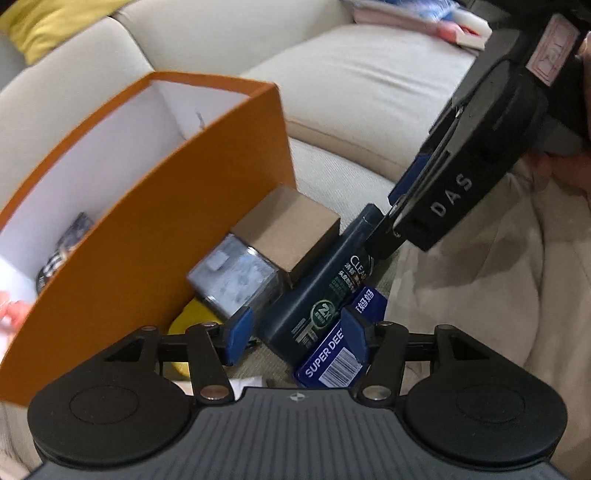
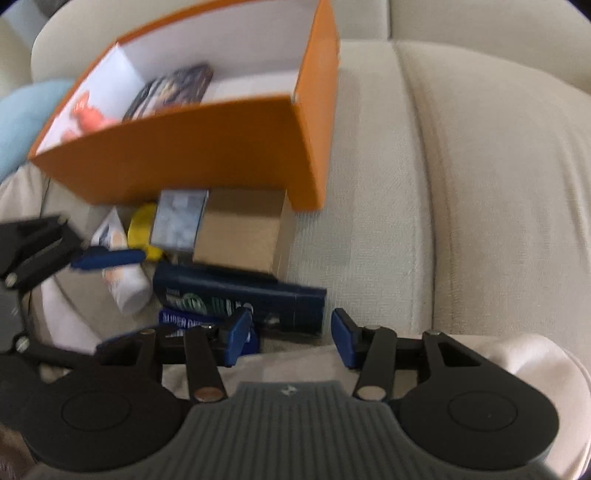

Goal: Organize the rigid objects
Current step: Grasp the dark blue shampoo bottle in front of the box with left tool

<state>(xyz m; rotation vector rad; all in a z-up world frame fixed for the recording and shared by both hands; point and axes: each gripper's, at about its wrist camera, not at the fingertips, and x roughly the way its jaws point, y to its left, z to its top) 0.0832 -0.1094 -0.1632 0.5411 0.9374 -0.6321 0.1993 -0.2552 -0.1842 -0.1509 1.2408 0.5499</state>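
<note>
An orange box (image 1: pixel 155 229) with white inside stands on a beige sofa; it also shows in the right wrist view (image 2: pixel 207 147) and holds a dark printed pack (image 2: pixel 173 90). Beside it lie a brown carton (image 1: pixel 291 225), a clear grey case (image 1: pixel 232 280), a dark CLEAR bottle (image 1: pixel 325 291) and a blue SUPER DEE box (image 1: pixel 332 354). My left gripper (image 1: pixel 297 334) is open, its jaws on either side of the bottle's base. My right gripper (image 2: pixel 291 338) is open just above the bottle's cap end (image 2: pixel 299 302); it shows in the left wrist view (image 1: pixel 391 218).
A yellow object (image 2: pixel 142 229) and a white tube (image 2: pixel 122 273) lie left of the pile. Sofa cushions (image 2: pixel 461 184) stretch to the right. A pale cloth (image 1: pixel 498 277) covers the seat at the right. Folded clothes (image 1: pixel 406 14) lie at the far top.
</note>
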